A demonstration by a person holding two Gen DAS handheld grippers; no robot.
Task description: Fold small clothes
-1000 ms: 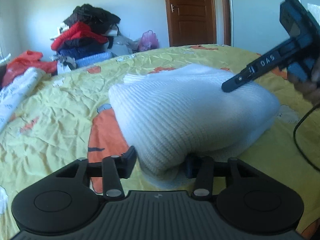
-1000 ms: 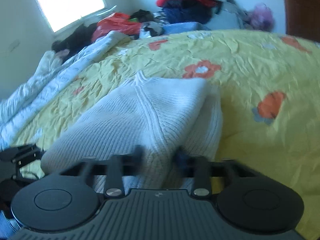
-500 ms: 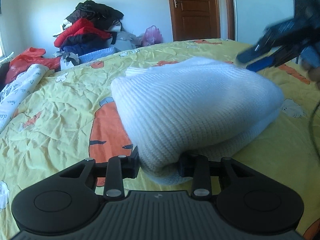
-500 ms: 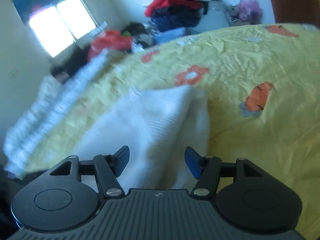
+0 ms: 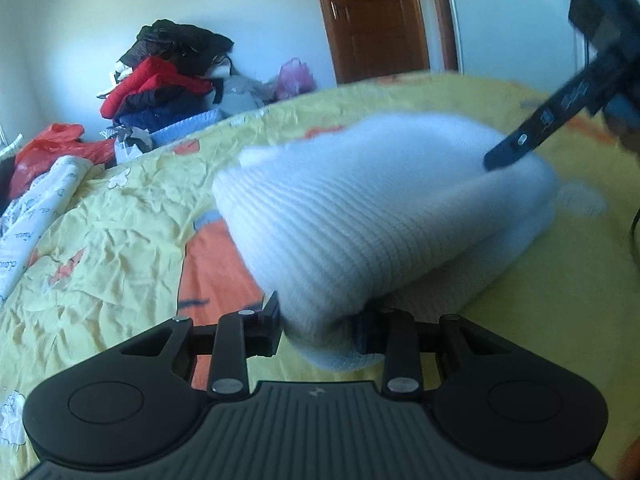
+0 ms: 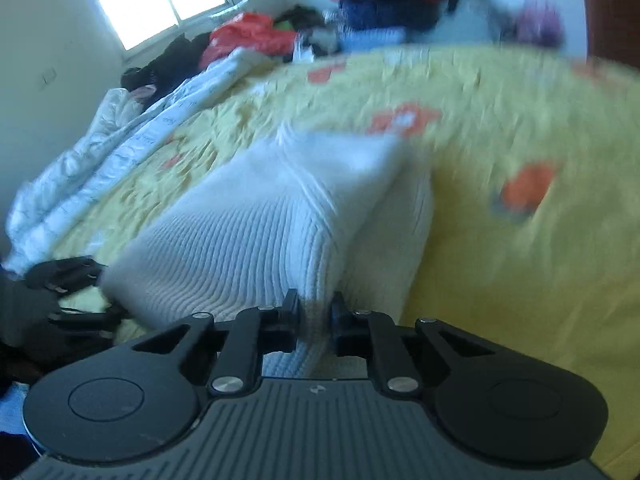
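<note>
White ribbed knit garment [image 5: 360, 208] folded on yellow bedsheet [image 5: 120, 240], one corner pinched by left gripper [image 5: 316, 326], another fold between closing jaws of right gripper [image 6: 314, 312], cloth pressed between them.

Support: bed [image 5: 120, 248], yellow flowered sheet | white knit garment [image 5: 360, 216] was laid centrally | white quilt [image 6: 100, 160] at far left

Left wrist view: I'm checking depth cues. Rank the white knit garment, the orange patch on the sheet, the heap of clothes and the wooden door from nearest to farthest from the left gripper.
1. white knit garment, between the left gripper fingers
2. orange patch, just left
3. heap of clothes, beyond the bed, left
4. wooden door, back wall
</note>
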